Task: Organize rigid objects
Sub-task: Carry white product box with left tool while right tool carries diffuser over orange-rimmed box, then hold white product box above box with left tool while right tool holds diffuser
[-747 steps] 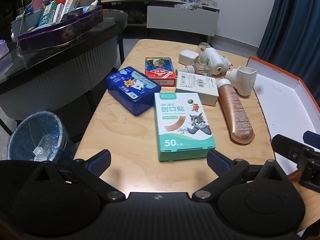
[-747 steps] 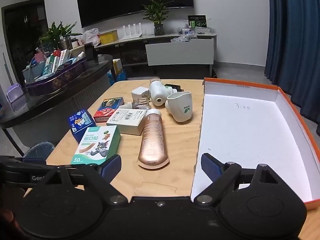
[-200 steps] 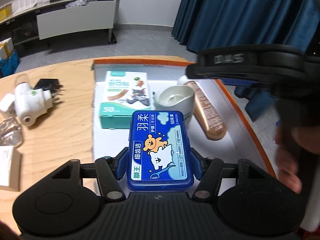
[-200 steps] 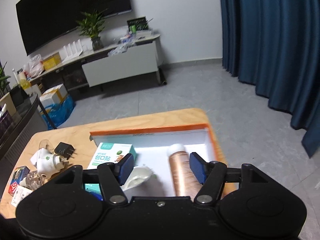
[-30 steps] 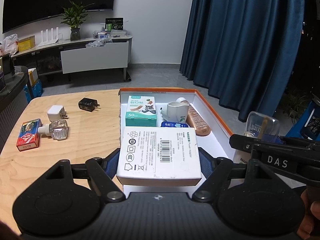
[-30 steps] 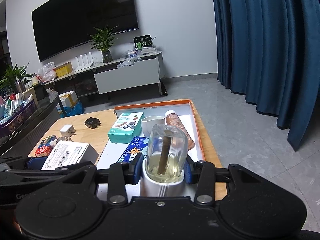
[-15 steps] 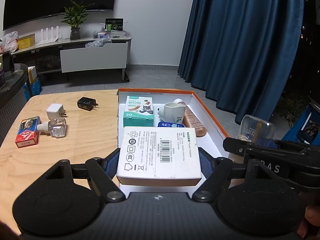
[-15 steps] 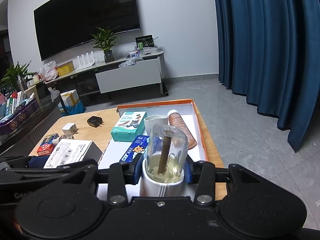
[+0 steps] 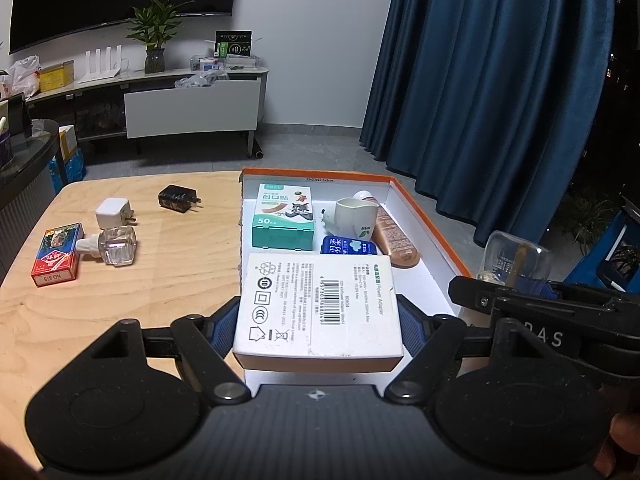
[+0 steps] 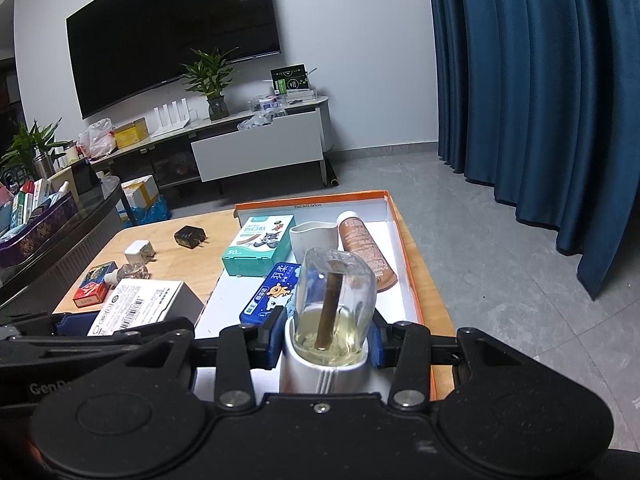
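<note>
Left claw (image 9: 318,322) clamps white barcoded box (image 9: 318,304); right claw (image 10: 326,338) grips clear liquid-filled bottle (image 10: 334,304).

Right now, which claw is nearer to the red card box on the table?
Left. The left claw, shut on the white adapter box, is beside the red card box; the right claw, holding the refill bottle, is over the tray's far side.

Blue curtains (image 9: 500,80), white wall (image 10: 360,60), grey tiled floor (image 10: 500,240), dark television (image 10: 172,36).

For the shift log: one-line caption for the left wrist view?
Left gripper holds white adapter box over orange-rimmed tray.
</note>
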Action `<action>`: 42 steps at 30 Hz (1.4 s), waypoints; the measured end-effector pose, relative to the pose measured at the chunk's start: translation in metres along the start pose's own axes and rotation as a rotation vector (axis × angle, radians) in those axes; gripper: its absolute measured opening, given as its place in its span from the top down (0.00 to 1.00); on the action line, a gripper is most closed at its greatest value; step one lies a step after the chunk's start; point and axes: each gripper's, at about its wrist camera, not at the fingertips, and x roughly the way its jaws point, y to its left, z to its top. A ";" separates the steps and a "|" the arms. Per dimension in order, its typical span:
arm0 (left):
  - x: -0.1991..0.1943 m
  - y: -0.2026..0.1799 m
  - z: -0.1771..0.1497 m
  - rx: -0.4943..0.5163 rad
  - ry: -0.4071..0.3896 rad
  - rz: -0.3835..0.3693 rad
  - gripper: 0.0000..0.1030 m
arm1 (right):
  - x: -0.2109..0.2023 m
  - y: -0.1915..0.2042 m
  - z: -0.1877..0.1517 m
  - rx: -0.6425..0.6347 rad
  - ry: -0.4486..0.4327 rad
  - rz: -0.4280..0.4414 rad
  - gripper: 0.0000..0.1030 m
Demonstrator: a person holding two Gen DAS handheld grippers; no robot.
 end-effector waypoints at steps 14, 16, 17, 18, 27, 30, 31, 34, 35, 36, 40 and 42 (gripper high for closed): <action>0.001 0.000 -0.001 -0.005 0.006 0.001 0.23 | 0.003 0.000 -0.002 0.001 0.003 -0.002 0.51; 0.001 0.001 -0.001 -0.005 0.005 0.003 0.23 | 0.003 0.000 -0.002 0.001 0.005 -0.002 0.51; 0.000 0.001 -0.001 -0.005 0.005 0.003 0.23 | 0.004 0.000 -0.002 0.001 0.005 -0.002 0.51; 0.001 0.001 -0.002 -0.006 0.006 0.002 0.23 | 0.004 0.000 -0.002 0.002 0.005 -0.002 0.51; 0.000 0.001 -0.002 -0.006 0.007 0.006 0.23 | 0.005 0.000 -0.003 -0.001 0.008 -0.001 0.51; 0.000 0.001 -0.002 -0.006 0.007 0.007 0.23 | 0.005 0.000 -0.005 0.000 0.008 -0.002 0.51; 0.000 0.000 -0.002 -0.005 0.008 0.008 0.23 | 0.005 0.000 -0.005 -0.001 0.007 -0.002 0.51; 0.000 0.000 -0.002 -0.006 0.007 0.006 0.23 | 0.005 0.000 -0.005 0.000 0.008 -0.001 0.51; 0.000 0.000 -0.002 -0.006 0.007 0.007 0.23 | 0.005 0.000 -0.005 0.000 0.008 -0.001 0.51; 0.000 0.000 -0.002 -0.006 0.007 0.009 0.23 | 0.005 0.000 -0.005 -0.001 0.009 -0.001 0.51; 0.000 0.000 -0.002 -0.007 0.008 0.008 0.23 | 0.005 0.000 -0.006 -0.001 0.009 -0.002 0.51; 0.000 0.000 -0.002 -0.007 0.008 0.007 0.23 | 0.005 0.000 -0.006 -0.001 0.010 -0.001 0.51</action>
